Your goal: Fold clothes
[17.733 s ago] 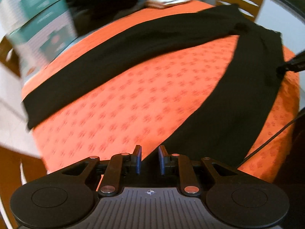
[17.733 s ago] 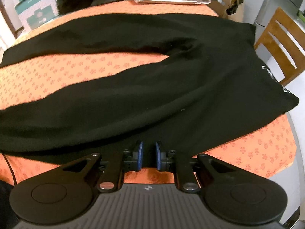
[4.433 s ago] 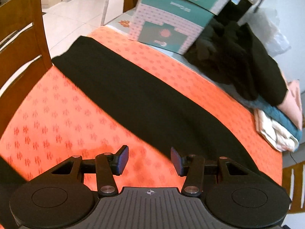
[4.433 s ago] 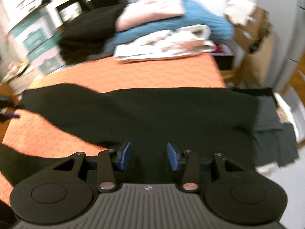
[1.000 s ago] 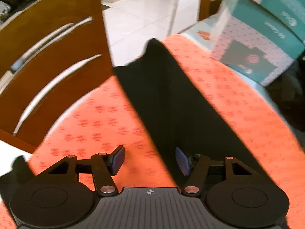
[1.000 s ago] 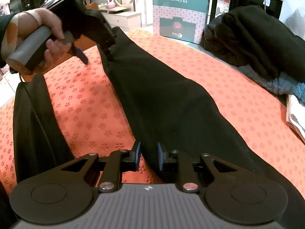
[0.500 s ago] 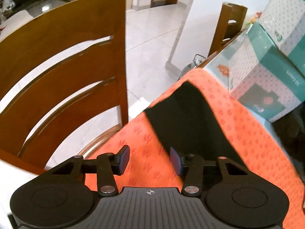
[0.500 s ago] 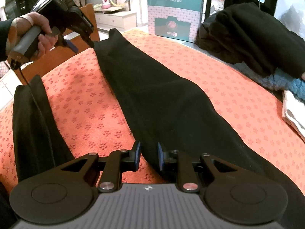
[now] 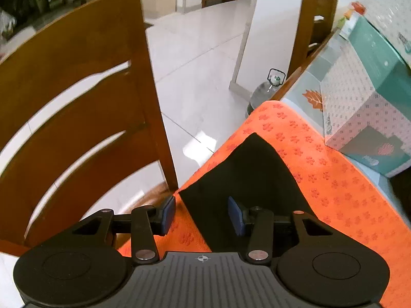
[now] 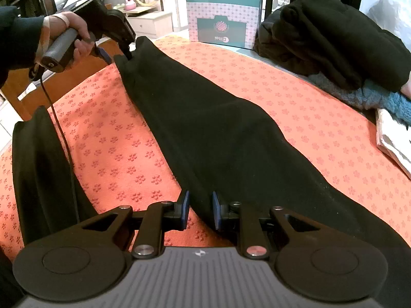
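Note:
Black trousers (image 10: 205, 128) lie on an orange flowered cloth (image 10: 115, 141), with one leg running away from my right gripper (image 10: 200, 210). That gripper is shut on the near part of this leg, and dark fabric fills the gap between its blue pads. At the leg's far end a person's hand (image 10: 74, 28) holds my left gripper (image 10: 117, 54) over the hem. In the left wrist view the hem corner (image 9: 244, 174) lies between the closing jaws of the left gripper (image 9: 201, 215); the pads are not pressing on it. The other leg (image 10: 38, 166) lies at the left edge.
A wooden chair (image 9: 77, 102) stands close beside the table edge on the left, and a water bottle (image 9: 262, 95) is on the floor. Teal boxes (image 10: 223, 12) and a pile of dark and blue clothes (image 10: 321, 33) fill the far side. A cable (image 10: 64, 133) trails over the cloth.
My left gripper has travelled along the leg to its hem at the table's edge, and its jaws have narrowed. The right gripper has kept still, holding the fabric.

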`<state>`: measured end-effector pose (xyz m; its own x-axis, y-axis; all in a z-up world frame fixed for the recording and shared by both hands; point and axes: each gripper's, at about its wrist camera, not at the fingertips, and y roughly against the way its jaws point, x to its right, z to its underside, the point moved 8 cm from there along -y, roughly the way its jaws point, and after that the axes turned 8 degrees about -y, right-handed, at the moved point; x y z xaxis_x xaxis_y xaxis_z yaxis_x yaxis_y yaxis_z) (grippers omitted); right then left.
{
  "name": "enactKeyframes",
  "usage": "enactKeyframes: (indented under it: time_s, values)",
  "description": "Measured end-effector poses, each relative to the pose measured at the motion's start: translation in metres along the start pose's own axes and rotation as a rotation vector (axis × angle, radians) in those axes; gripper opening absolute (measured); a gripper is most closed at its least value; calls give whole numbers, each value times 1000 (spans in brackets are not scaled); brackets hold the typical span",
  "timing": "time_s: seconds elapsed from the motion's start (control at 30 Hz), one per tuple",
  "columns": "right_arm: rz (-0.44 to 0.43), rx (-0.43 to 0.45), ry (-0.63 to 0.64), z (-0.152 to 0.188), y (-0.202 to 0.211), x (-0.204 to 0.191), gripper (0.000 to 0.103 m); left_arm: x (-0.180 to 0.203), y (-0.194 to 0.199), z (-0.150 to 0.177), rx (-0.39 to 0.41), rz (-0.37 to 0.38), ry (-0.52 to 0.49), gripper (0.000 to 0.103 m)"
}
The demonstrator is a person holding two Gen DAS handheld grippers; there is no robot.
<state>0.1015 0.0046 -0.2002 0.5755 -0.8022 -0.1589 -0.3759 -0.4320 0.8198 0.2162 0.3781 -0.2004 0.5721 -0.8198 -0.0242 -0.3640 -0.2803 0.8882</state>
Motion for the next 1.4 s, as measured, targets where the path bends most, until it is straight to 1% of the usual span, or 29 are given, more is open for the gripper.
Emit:
enactKeyframes:
  time_s: [0.03,0.1,0.13,0.2,0.3,0.37,0.5,0.6,0.83,0.9,1.0,1.17,1.33,1.4]
  values:
    - [0,0,-2,0,0,0,23,2,1,0,6,-3,-9,42]
    - [1,1,-5,0,0,1,24,7,2,1,19,-17,-35,34]
    - [1,1,-7,0,0,1,24,10,3,1,24,-25,-51,32]
    - [2,2,-10,0,-1,2,24,13,4,2,32,-41,-65,23]
    - [6,3,-10,0,0,3,24,10,6,2,38,-50,-55,11]
    - [8,4,-9,0,1,4,24,3,7,2,39,-20,-26,7]
    - [13,5,-11,0,2,6,24,-10,15,4,50,62,42,6]
    - [17,4,-14,1,2,7,24,-20,19,6,62,118,75,6]
    - [20,-6,-3,3,0,5,24,-42,14,15,37,212,167,6]
    - [20,-7,4,3,0,4,24,-46,13,16,33,256,186,7]
    - [19,-6,15,2,0,2,24,-50,16,14,41,292,193,7]
    - [20,-8,29,2,-1,0,24,-46,22,10,54,293,144,7]
    - [21,-8,38,3,-1,-2,24,-56,18,8,30,317,210,7]
    - [21,-7,37,3,-1,-2,24,-62,18,7,40,293,222,6]
